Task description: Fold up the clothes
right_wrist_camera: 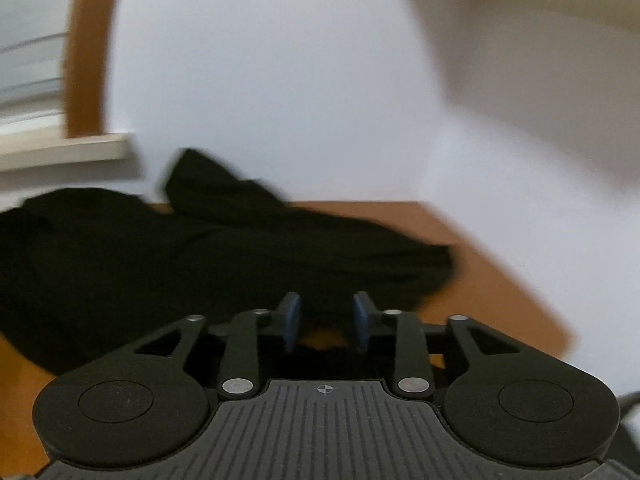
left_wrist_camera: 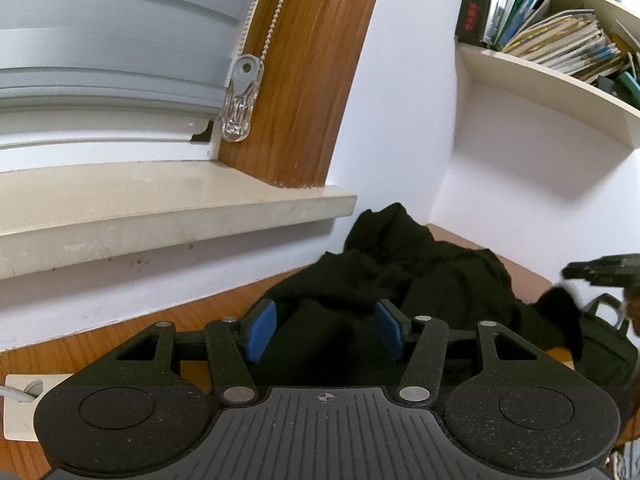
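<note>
A crumpled black garment (left_wrist_camera: pixel 420 276) lies heaped on the wooden table (left_wrist_camera: pixel 120 332), against the white wall in the corner. My left gripper (left_wrist_camera: pixel 326 326) is open, its blue pads (left_wrist_camera: pixel 262 330) wide apart over the near edge of the cloth and not pressing it. My right gripper (left_wrist_camera: pixel 600 270) comes in blurred at the right edge of the left wrist view, beyond the garment. In the right wrist view my right gripper (right_wrist_camera: pixel 326 320) is open, with a clear gap between its pads, just above the near hem of the black garment (right_wrist_camera: pixel 200 248).
A stone window sill (left_wrist_camera: pixel 160 216) juts out at the left, under a grey blind and a bead chain with a clear pull (left_wrist_camera: pixel 239 104). Up on the right is a shelf of books (left_wrist_camera: pixel 560 40). A white socket strip (left_wrist_camera: pixel 18 404) lies at the near left, and a dark bag (left_wrist_camera: pixel 604 348) at the right.
</note>
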Demonstrator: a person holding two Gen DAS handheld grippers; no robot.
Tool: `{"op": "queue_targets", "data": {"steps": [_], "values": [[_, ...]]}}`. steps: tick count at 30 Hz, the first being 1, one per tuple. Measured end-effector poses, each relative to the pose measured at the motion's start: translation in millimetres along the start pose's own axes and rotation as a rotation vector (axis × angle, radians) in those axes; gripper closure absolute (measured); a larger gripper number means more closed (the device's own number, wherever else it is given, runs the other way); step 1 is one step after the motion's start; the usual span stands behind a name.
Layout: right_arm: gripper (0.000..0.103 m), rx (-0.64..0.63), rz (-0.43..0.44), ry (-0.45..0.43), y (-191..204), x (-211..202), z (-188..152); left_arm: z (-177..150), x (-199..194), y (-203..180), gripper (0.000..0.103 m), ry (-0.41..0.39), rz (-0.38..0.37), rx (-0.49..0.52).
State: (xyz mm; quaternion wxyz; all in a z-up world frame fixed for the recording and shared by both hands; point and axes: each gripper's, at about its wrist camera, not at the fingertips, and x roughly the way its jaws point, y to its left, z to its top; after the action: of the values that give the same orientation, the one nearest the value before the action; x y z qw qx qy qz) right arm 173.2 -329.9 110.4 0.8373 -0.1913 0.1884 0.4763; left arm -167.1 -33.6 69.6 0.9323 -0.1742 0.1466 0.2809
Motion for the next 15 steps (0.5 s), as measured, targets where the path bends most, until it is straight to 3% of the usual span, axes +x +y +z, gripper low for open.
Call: {"op": "queue_targets", "data": {"steps": [7, 15], "values": [[0.059, 0.104, 0.114, 0.086, 27, 82, -12, 2, -7, 4, 0.040, 0.003, 0.024, 0.018], [0.052, 0.093, 0.125, 0.049, 28, 92, -25, -8, -56, 33, 0.034, 0.072, 0.126, 0.034]]}}
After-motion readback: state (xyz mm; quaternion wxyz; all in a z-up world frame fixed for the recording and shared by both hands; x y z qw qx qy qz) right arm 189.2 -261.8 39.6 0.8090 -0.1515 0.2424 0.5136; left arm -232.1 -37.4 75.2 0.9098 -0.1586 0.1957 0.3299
